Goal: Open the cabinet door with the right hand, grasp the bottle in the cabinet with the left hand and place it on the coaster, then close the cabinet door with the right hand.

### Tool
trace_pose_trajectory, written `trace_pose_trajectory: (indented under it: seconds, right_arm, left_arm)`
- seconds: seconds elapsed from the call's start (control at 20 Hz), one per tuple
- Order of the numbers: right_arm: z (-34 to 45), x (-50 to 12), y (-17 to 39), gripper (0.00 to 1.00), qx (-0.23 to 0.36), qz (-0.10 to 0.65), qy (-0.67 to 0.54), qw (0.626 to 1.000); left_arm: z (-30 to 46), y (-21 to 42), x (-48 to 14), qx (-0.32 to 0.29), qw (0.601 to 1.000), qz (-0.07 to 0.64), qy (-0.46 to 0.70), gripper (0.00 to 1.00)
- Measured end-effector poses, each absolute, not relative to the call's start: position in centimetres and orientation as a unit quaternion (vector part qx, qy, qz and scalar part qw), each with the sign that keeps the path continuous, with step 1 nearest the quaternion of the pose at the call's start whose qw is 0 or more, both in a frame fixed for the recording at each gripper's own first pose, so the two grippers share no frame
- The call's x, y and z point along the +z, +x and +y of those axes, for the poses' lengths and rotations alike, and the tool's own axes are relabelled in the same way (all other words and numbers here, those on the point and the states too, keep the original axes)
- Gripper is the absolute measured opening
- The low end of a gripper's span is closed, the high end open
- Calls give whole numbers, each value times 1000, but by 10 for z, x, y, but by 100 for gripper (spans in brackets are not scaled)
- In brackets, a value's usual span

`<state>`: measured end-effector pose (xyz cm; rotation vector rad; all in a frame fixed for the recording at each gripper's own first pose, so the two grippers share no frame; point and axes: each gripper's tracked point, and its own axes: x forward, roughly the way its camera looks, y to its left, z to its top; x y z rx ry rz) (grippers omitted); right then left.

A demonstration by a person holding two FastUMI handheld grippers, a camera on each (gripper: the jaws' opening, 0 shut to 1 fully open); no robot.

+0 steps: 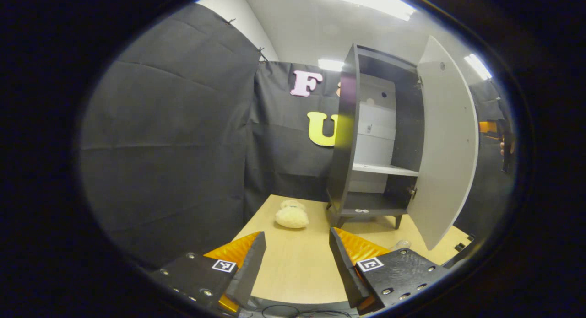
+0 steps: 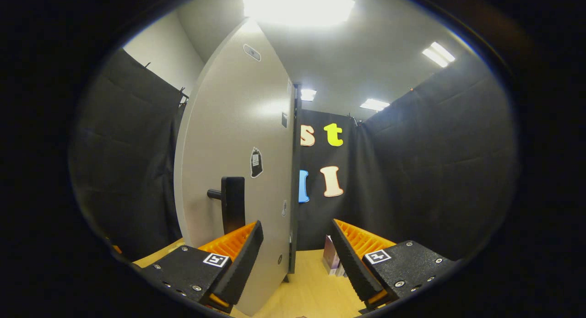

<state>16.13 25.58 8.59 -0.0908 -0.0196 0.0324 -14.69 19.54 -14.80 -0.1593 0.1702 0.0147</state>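
In the left gripper view the dark cabinet [image 1: 344, 139] stands on the table's far side with its pale door [image 1: 446, 144] swung wide to the right. Its white shelves [image 1: 383, 169] look bare. A small clear object [image 1: 403, 244] peeks over one finger; I cannot tell what it is. My left gripper [image 1: 296, 235] is open above the table, well short of the cabinet. In the right gripper view the door's outer face [image 2: 233, 139] is very near, its black handle [image 2: 232, 208] just above one finger. My right gripper [image 2: 296, 224] is open, with the door's edge between the fingers, untouched.
A cream plush toy [image 1: 291, 216] lies on the wooden table [image 1: 297, 272] left of the cabinet. A small box [image 2: 330, 258] stands on the table beyond the door. Black cloth walls close in on all sides. A hand [image 1: 505, 148] shows past the door at far right.
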Motion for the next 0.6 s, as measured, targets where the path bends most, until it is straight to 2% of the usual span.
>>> trace_pose_trajectory:
  seconds: [0.45,0.5,0.55,0.6]
  right_arm:
    - [323,85,186,92,44,-24,-38,998]
    - [330,84,190,93,48,-23,-36,998]
    - [338,81,195,93,52,-22,-34,998]
    - [347,80,199,93,57,-20,-32,998]
  left_arm:
    - [245,-165,-148,50,992,79,-83,80]
    - [250,-166,-148,54,992,79,-81,85]
    - [255,-168,-149,58,992,79,-80,80]
    - [260,-170,-149,61,992,81,-79,80]
